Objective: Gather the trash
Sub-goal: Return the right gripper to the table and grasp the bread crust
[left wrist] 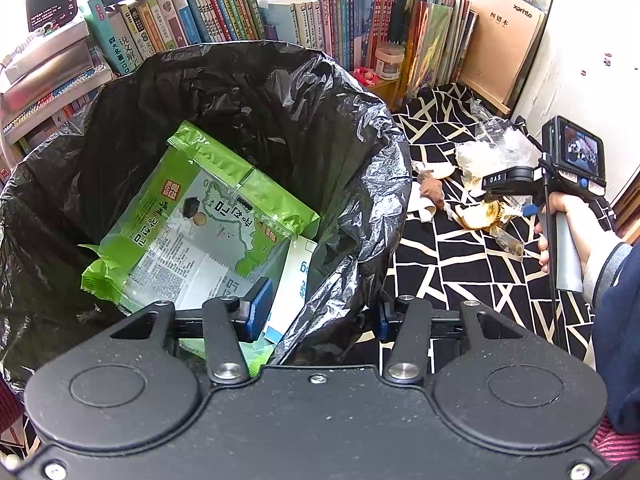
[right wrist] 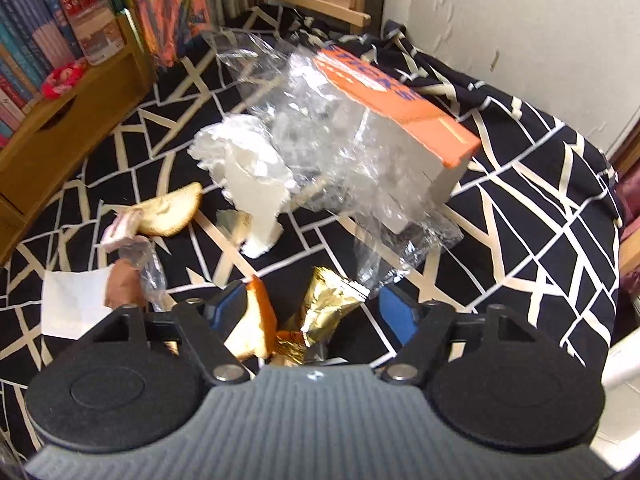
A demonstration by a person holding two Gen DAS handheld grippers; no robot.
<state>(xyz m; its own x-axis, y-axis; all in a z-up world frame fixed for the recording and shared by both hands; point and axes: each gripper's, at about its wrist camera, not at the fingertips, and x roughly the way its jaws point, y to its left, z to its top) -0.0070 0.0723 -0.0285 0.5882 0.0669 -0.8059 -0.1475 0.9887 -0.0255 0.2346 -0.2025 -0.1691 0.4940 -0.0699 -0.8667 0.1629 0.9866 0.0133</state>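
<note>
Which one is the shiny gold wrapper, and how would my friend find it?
Start at the black cloth with cream lines, then the heap of trash on it. The gold wrapper lies crumpled at the near edge, between the right gripper fingers, beside a bread piece. It is the only shiny foil there.

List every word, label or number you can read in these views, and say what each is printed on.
"xprinte": tan folder leaning by the wall.
"DAS": black body of the right gripper.
"Das": spine of a white book on the shelf.
"说文解字": spine of another book beside it.
Green snack packet in the black bin bag: Korean print, upside down, too small to read.
Orange box: blue lettering, blurred.
Other book spines: too small.
</note>
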